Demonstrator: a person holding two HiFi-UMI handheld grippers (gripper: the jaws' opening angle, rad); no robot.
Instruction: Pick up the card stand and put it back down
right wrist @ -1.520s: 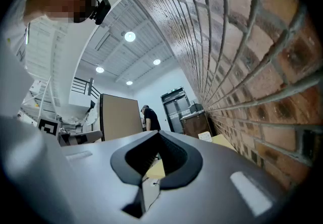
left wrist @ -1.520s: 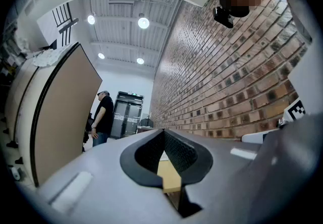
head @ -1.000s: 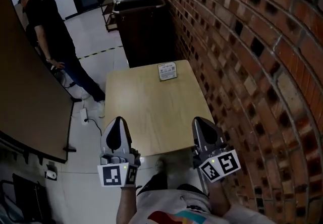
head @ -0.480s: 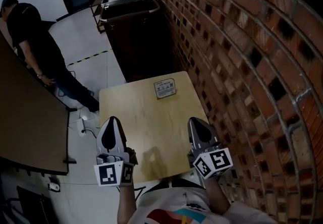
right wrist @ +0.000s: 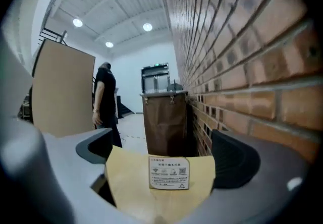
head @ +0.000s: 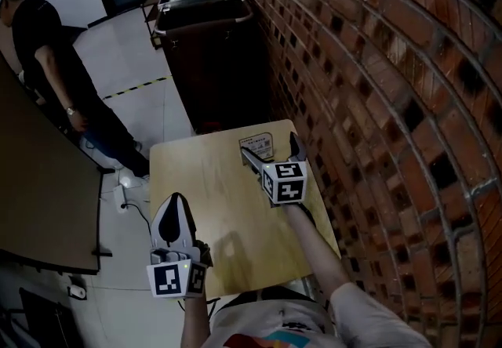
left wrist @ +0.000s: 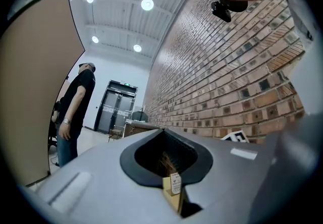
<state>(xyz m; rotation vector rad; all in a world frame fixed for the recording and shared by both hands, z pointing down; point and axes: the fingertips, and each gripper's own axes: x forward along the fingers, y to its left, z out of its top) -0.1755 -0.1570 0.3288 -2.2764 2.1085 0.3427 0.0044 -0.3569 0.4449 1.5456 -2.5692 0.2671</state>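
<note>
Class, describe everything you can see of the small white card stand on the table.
The small white rectangular card stand stands upright at the far edge of the light wooden table, near the brick wall. Its face carries small print, icons and a square code, too small to read. The right hand-held gripper, whose jaws have just been opening, frames it between open jaws, apparently without touching it.

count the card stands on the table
1. The card stand sits near the table's far edge beside the brick wall, just ahead of the right gripper's open jaws. Nothing seems to hide another.
</note>
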